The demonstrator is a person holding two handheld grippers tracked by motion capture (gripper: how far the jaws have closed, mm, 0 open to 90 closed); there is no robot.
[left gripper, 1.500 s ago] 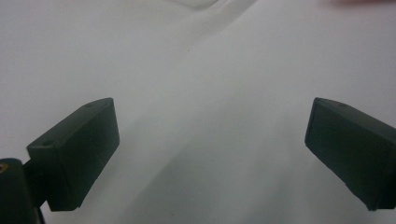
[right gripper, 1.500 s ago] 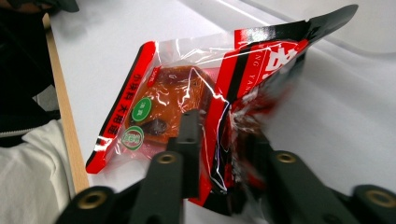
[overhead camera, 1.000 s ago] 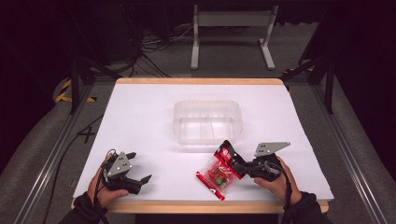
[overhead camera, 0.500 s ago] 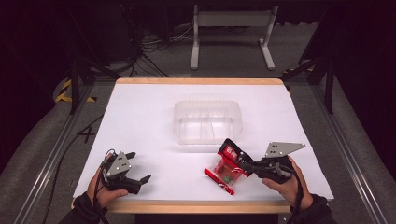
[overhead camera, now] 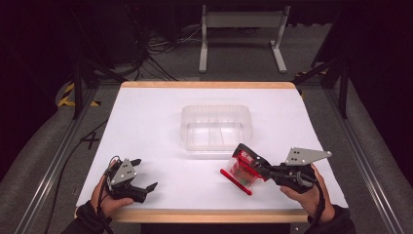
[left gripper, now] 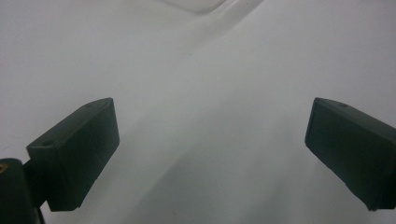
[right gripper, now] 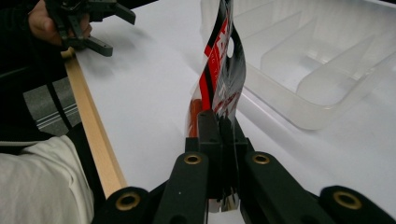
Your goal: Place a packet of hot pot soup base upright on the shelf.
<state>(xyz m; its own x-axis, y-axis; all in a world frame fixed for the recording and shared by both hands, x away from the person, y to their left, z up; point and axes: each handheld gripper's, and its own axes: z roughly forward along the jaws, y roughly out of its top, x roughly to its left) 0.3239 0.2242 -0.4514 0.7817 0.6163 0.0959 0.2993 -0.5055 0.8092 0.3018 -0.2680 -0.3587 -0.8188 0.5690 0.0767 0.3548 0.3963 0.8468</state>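
Red snack packet (overhead camera: pixel 242 169) clamped edge-on in right gripper (overhead camera: pixel 258 168), held off table (overhead camera: pixel 146 122) near clear tray (overhead camera: pixel 216 127). Left gripper (overhead camera: pixel 141 178) spread wide, nothing held.

White lettering on the red and black snack packet (right gripper: pixel 223 70), seen edge-on and too bent to read, no other label, number or sign legible anywhere on the table (overhead camera: pixel 156 126)
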